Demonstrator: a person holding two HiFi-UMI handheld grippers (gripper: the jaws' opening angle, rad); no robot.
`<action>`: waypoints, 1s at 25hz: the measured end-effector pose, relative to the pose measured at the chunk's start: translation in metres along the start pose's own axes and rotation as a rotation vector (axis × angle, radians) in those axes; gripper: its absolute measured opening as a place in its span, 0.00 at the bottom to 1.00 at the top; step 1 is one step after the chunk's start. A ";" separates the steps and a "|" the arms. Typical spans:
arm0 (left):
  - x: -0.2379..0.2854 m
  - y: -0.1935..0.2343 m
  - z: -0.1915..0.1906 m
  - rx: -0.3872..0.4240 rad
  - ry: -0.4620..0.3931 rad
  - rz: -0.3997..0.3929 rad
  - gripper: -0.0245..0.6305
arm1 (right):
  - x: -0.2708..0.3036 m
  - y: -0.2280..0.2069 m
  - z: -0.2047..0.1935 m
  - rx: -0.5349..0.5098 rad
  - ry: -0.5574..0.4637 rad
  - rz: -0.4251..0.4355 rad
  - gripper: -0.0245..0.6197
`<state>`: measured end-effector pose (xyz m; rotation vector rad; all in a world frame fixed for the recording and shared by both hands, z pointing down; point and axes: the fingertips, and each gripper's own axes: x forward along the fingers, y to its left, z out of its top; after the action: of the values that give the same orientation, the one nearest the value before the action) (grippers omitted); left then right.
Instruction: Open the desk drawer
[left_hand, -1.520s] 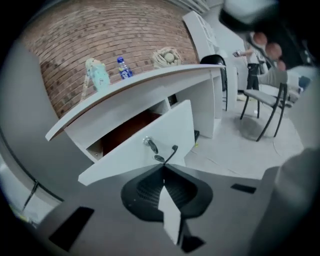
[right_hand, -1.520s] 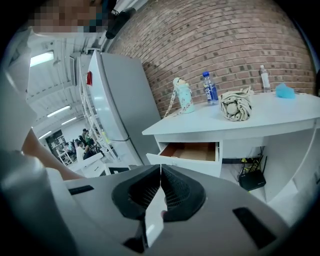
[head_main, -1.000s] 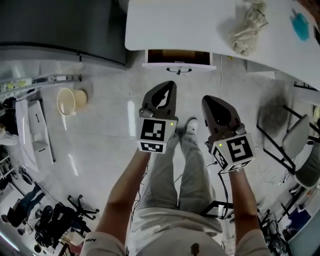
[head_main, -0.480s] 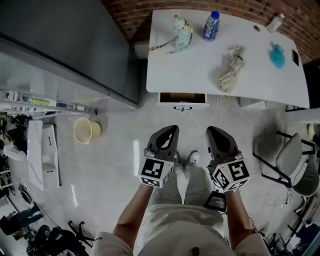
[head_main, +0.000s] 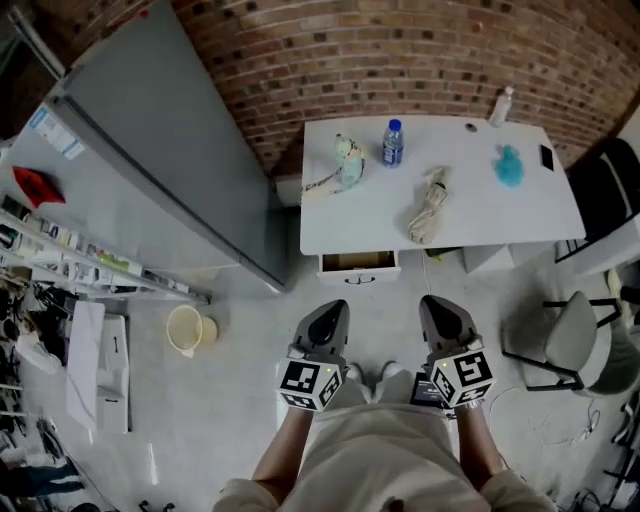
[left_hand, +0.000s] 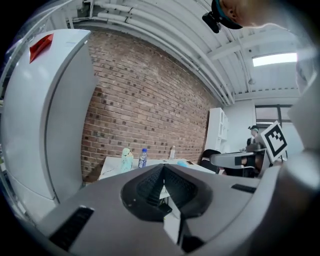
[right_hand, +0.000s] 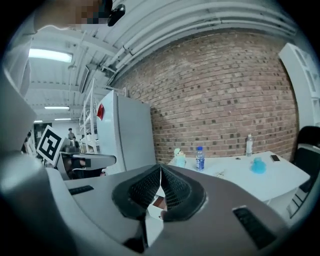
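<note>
A white desk (head_main: 470, 215) stands against the brick wall. Its drawer (head_main: 358, 264) under the left front edge is pulled out, its brown inside showing and a dark handle on its white front. My left gripper (head_main: 329, 312) and right gripper (head_main: 436, 305) hang side by side well in front of the desk, apart from the drawer. Both are shut with nothing between the jaws. In the left gripper view the jaws (left_hand: 163, 170) meet tip to tip, and in the right gripper view the jaws (right_hand: 160, 170) do the same.
On the desk lie a blue-capped bottle (head_main: 392, 143), a pale green toy (head_main: 346, 160), a bundled cloth (head_main: 428, 218), a teal object (head_main: 508, 166) and a clear bottle (head_main: 500, 105). A grey fridge (head_main: 150, 150) stands left, a beige bin (head_main: 187, 329) on the floor, chairs (head_main: 565, 340) right.
Both grippers have risen and drawn back from the desk, still shut. The head view has lifted, so the whole desk, brick wall and fridge now show.
</note>
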<state>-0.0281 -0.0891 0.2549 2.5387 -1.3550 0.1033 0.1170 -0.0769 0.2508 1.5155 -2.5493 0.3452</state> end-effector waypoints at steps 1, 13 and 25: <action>-0.004 -0.004 0.004 -0.001 0.001 -0.005 0.05 | -0.008 -0.001 0.004 -0.007 -0.001 -0.006 0.08; -0.028 -0.067 0.060 -0.020 -0.039 0.006 0.05 | -0.065 0.017 0.080 0.089 -0.126 0.082 0.08; -0.052 -0.082 0.097 0.023 -0.100 -0.013 0.05 | -0.073 0.036 0.100 0.061 -0.134 0.118 0.08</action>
<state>0.0046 -0.0285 0.1361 2.6031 -1.3811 -0.0115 0.1188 -0.0263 0.1324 1.4587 -2.7637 0.3499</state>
